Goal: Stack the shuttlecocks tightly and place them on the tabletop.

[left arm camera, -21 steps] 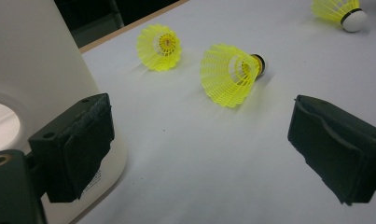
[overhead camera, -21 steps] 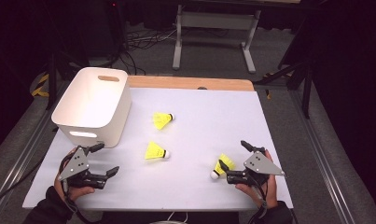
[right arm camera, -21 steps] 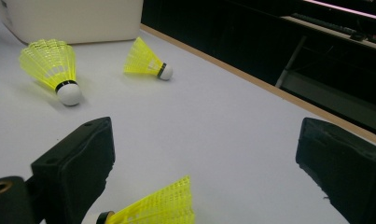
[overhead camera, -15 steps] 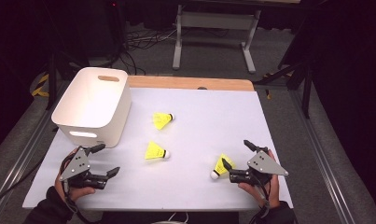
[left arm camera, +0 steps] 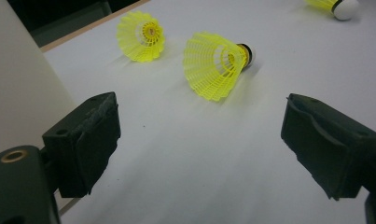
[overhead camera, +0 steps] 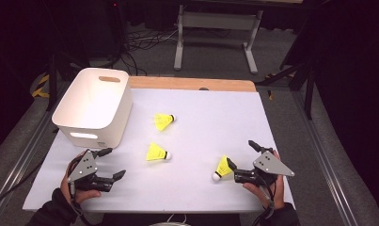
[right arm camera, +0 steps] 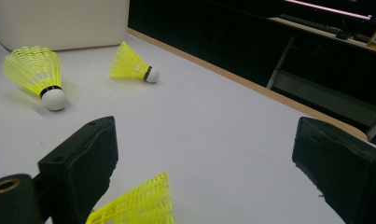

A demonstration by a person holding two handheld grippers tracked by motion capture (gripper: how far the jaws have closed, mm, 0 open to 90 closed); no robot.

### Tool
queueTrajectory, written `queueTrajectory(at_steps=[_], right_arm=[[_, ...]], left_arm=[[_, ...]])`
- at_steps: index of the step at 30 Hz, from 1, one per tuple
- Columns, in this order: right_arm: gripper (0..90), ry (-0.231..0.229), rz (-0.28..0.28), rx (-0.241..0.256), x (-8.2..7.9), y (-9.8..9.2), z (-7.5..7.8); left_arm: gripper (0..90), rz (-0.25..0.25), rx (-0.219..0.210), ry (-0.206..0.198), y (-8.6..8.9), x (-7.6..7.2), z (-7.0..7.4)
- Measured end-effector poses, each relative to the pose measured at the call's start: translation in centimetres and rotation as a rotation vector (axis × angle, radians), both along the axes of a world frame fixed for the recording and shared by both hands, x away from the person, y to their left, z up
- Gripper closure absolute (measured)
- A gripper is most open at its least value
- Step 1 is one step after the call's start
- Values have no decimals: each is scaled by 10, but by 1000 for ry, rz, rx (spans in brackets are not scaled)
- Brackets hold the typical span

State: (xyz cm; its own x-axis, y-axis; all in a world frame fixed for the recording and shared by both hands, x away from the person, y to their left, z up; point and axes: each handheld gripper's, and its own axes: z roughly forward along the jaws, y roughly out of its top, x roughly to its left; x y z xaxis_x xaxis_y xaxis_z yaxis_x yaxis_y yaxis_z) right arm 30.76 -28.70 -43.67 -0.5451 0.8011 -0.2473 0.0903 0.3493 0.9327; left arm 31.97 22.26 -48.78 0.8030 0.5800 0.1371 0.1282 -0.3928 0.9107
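Both grippers open, three yellow shuttlecocks loose on the white table (overhead camera: 206,188).

Right gripper (overhead camera: 244,160), lower right of the high view: jaws wide apart, gripping nothing. The nearest shuttlecock (overhead camera: 221,168) lies just left of its lower jaw, skirt toward the jaw, cork pointing lower left; whether they touch I can't tell. In the right gripper view its skirt sits at bottom centre, beside the left jaw. Left gripper (overhead camera: 113,162), lower left: jaws apart, empty. Middle shuttlecock (overhead camera: 156,152) lies at frame centre, far shuttlecock (overhead camera: 162,121) above it. White bin (overhead camera: 107,127) stands upper left.
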Motion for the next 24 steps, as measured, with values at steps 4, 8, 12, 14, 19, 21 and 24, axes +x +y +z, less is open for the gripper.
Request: queueTrajectory(at_steps=[4,8,12,14,19,21,24], right_arm=[[79,0,-2,8,0,-2,1],[82,5,-9,16,1,-5,1],[83,13,-12,13,1,-6,1],[85,15,-14,13,1,-6,1],[91,30,-17,16,3,-6,0],[92,32,-16,16,4,-6,0],[97,30,-9,23,3,-7,0]], left_arm=[[135,-20,7,6,-7,1,-1],[141,-24,4,12,-10,4,1],[150,-33,-10,18,-16,11,2],[158,-39,-17,26,-18,15,3],[179,-61,-17,38,-30,21,2],[212,-76,-9,55,-36,25,2],[269,-114,7,110,-45,35,-2]])
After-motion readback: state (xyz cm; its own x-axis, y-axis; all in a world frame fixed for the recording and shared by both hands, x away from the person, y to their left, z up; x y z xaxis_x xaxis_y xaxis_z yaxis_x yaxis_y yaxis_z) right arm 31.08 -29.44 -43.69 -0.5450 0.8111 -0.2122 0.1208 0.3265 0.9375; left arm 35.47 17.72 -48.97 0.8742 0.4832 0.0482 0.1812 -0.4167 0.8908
